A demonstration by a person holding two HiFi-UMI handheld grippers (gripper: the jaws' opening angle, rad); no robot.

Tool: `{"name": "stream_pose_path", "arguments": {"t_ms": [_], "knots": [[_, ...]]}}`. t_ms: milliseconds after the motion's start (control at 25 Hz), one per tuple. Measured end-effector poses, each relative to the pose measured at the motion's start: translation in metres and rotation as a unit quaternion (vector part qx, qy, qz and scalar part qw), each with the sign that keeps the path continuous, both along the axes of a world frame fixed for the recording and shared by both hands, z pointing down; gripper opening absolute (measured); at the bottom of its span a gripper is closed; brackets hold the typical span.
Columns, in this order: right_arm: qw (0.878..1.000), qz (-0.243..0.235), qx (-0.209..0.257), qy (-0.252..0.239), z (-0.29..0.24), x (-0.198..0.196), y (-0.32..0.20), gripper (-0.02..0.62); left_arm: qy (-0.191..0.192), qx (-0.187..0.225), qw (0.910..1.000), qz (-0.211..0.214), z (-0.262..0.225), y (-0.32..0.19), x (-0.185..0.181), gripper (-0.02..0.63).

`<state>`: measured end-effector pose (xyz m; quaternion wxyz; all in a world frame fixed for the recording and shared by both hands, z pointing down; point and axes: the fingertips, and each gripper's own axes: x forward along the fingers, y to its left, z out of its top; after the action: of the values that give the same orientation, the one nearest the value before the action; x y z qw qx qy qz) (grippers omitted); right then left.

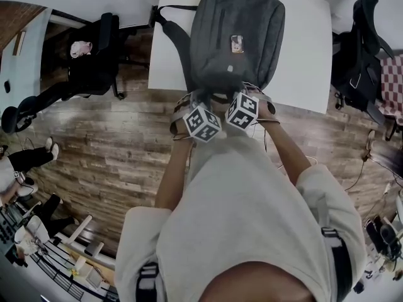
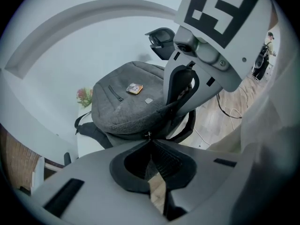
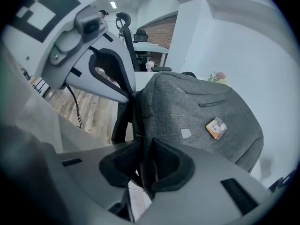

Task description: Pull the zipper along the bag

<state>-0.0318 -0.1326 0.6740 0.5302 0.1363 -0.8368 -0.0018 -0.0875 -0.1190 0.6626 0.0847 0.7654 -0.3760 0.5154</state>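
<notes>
A grey backpack [image 1: 236,36] lies on a white table [image 1: 302,55], its near end at the table's edge. Both grippers meet at that end, marker cubes side by side: left cube [image 1: 203,123], right cube [image 1: 242,111]. In the left gripper view my left gripper [image 2: 150,142] is shut, with the small metal zipper pull [image 2: 148,135] pinched at its tips. In the right gripper view my right gripper [image 3: 143,153] is shut on a dark fold of the backpack's edge [image 3: 140,125], beside the zip line. The left gripper's fingers [image 3: 123,81] reach the same seam from the left.
An orange badge [image 3: 216,128] and a small pale patch [image 3: 186,133] sit on the backpack's top. A small plant [image 2: 84,96] stands at the table's far edge. Black office chairs stand left [image 1: 94,55] and right [image 1: 365,43] of the table. Cables [image 2: 229,111] lie on the wood floor.
</notes>
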Motion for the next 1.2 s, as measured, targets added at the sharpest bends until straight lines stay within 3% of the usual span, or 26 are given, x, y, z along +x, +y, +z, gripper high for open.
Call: {"name": "stream_pose_path", "arguments": {"t_ms": [200, 320, 360, 600, 760, 840, 960, 1200], "knots": [[1.000, 0.003, 0.010, -0.026, -0.004, 0.001, 0.002, 0.111, 0.024, 0.014, 0.9995, -0.013, -0.001, 0.001, -0.003, 0.032], [0.999, 0.007, 0.013, -0.040, -0.007, 0.001, 0.003, 0.132, 0.069, 0.008, 0.9973, -0.022, -0.004, 0.006, -0.002, 0.166], [0.999, 0.010, 0.012, -0.046, -0.008, 0.001, 0.004, 0.143, 0.087, 0.009, 0.9957, -0.030, -0.007, 0.007, -0.003, 0.175], [0.992, 0.062, 0.004, -0.106, -0.025, 0.003, 0.002, 0.167, 0.166, 0.063, 0.9799, -0.092, -0.042, -0.010, -0.018, 0.149], [0.982, 0.115, -0.001, -0.148, -0.040, 0.005, 0.001, 0.138, 0.241, 0.078, 0.9594, -0.124, -0.064, -0.033, -0.017, 0.095], [0.972, 0.155, -0.007, -0.177, -0.048, 0.010, -0.006, 0.124, 0.269, 0.091, 0.9488, -0.137, -0.075, -0.047, -0.018, 0.073], [0.944, 0.229, -0.008, -0.238, -0.068, 0.023, -0.026, 0.100, 0.293, 0.109, 0.9377, -0.152, -0.089, -0.065, -0.018, 0.051], [0.893, 0.326, 0.070, -0.302, -0.117, 0.060, -0.072, 0.049, 0.308, 0.134, 0.9305, -0.145, -0.114, -0.085, -0.023, 0.031]]}}
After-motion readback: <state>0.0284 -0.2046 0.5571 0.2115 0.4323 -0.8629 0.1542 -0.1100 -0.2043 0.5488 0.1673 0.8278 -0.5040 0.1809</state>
